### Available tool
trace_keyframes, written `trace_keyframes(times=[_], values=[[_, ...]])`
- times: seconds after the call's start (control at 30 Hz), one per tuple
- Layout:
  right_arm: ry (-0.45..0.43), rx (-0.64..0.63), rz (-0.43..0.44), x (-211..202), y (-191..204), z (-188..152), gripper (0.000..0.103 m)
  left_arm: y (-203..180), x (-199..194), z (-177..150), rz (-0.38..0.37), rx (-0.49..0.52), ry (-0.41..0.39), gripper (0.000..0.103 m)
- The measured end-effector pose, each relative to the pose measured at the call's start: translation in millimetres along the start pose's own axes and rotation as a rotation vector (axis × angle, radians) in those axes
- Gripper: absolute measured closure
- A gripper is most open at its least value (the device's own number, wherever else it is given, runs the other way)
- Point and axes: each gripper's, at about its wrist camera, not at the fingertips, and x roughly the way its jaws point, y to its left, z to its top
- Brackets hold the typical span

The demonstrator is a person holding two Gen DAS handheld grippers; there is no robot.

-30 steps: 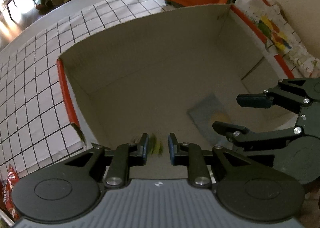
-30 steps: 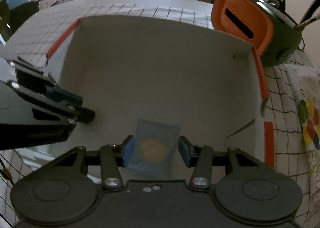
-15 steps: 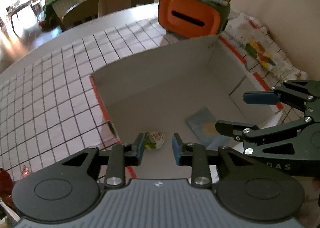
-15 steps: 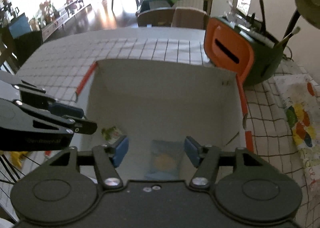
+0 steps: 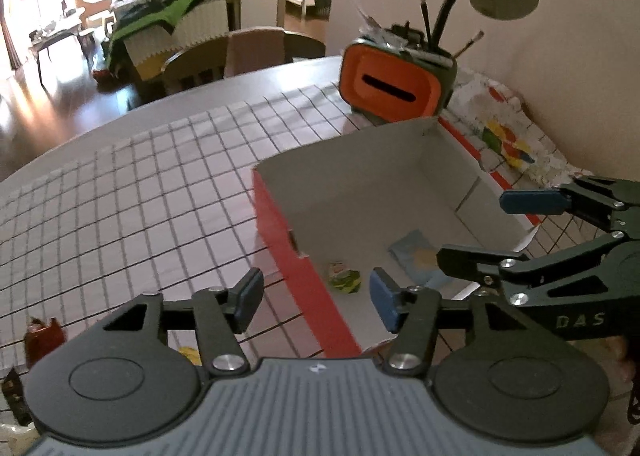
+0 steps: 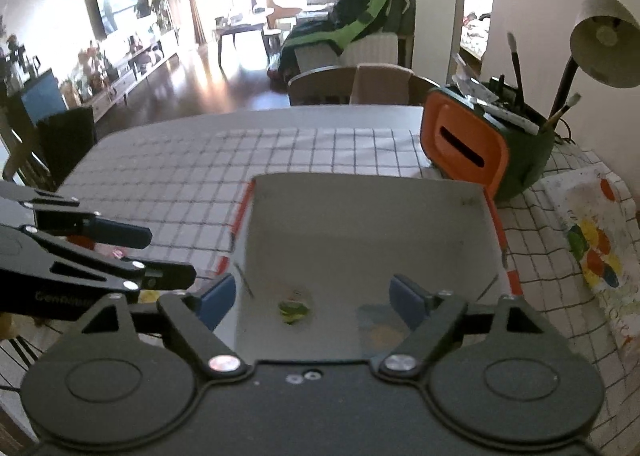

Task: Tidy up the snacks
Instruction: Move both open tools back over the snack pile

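Both grippers, left [image 5: 316, 298] and right [image 6: 312, 300], hang with fingers released, holding nothing. In the box [image 5: 360, 184], a green snack [image 5: 344, 276] lies at 9 o'clock of a blue packet [image 5: 416, 256].

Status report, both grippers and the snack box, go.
Left gripper open, empty. Right gripper open, empty. Green snack and blue packet lying in the box. Red packet outside on the tablecloth.

Grid-patterned tablecloth [image 6: 328, 160] over table, bearing open box [image 5: 360, 176], orange-fronted holder [image 6: 472, 152], scattered snack packets [image 5: 42, 338].
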Motion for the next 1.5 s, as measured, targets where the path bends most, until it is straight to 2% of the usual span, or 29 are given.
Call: trace_keyframes(times=[0.2,0.3,0.4,0.77,0.97,1.1,1.23,1.5], values=[[-0.024,0.031,0.023,-12,26,-1,0.015,22,-28,-14,0.004,-0.006,-0.045,0.038],[-0.041,0.038,0.033,-17,40,-2,0.008,34,-40,-23,0.002,-0.015,-0.061,0.033],[-0.058,0.042,0.060,-21,53,-2,0.007,47,-53,-35,0.010,-0.023,-0.084,0.029],[-0.075,0.028,0.119,-15,107,-5,0.000,97,-94,-76,0.049,-0.050,-0.141,0.018],[-0.062,0.018,0.146,-5,135,-12,0.000,128,-113,-99,0.099,-0.063,-0.170,0.014],[-0.049,-0.001,0.167,0,157,-21,0.000,150,-125,-119,0.176,-0.044,-0.194,0.013],[-0.027,-0.035,0.155,10,177,-33,0.000,172,-127,-136,0.221,-0.062,-0.173,0.013],[0.063,-0.061,0.114,45,207,-58,0.000,226,-116,-180,0.264,-0.188,-0.073,0.013]])
